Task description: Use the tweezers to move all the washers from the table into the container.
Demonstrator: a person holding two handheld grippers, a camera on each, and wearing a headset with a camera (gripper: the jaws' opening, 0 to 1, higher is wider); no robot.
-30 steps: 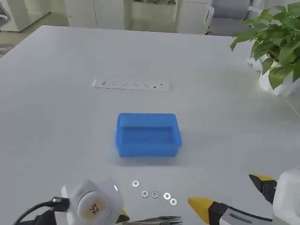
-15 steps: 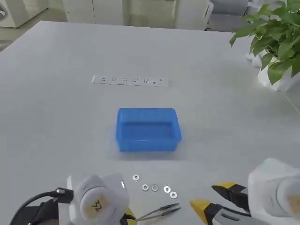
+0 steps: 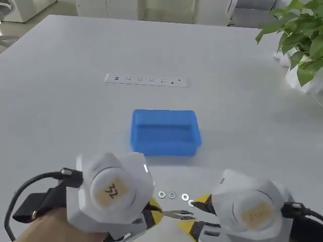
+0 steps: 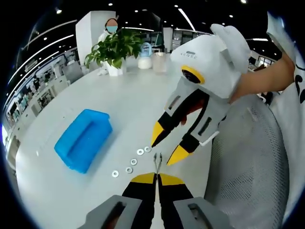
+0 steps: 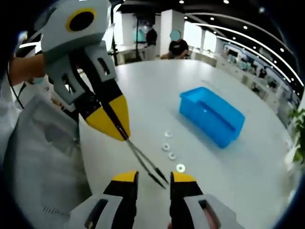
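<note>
My left gripper (image 3: 154, 214) is shut on slim metal tweezers (image 3: 177, 214), which point right, low over the table. In the left gripper view the tweezers (image 4: 157, 161) stick out past my shut jaws (image 4: 156, 179). My right gripper (image 3: 194, 214) stands open, one jaw on either side of the tweezers' tips (image 5: 159, 179) without gripping them. Several small washers (image 3: 172, 195) lie in a row just beyond the tips, also in the gripper views (image 4: 134, 161) (image 5: 172, 155). The blue container (image 3: 164, 132) sits further back, apart from both grippers.
A white power strip (image 3: 146, 79) lies behind the container. A potted plant (image 3: 303, 40) stands at the table's far right edge. A mesh chair (image 4: 248, 157) is close to the table's near edge. The grey table (image 3: 60, 111) is open on the left.
Both grippers have come up and toward each other. The right gripper has swung in from the right until its open jaws flank the tweezers' tips. The tweezers now sit nearer the washers.
</note>
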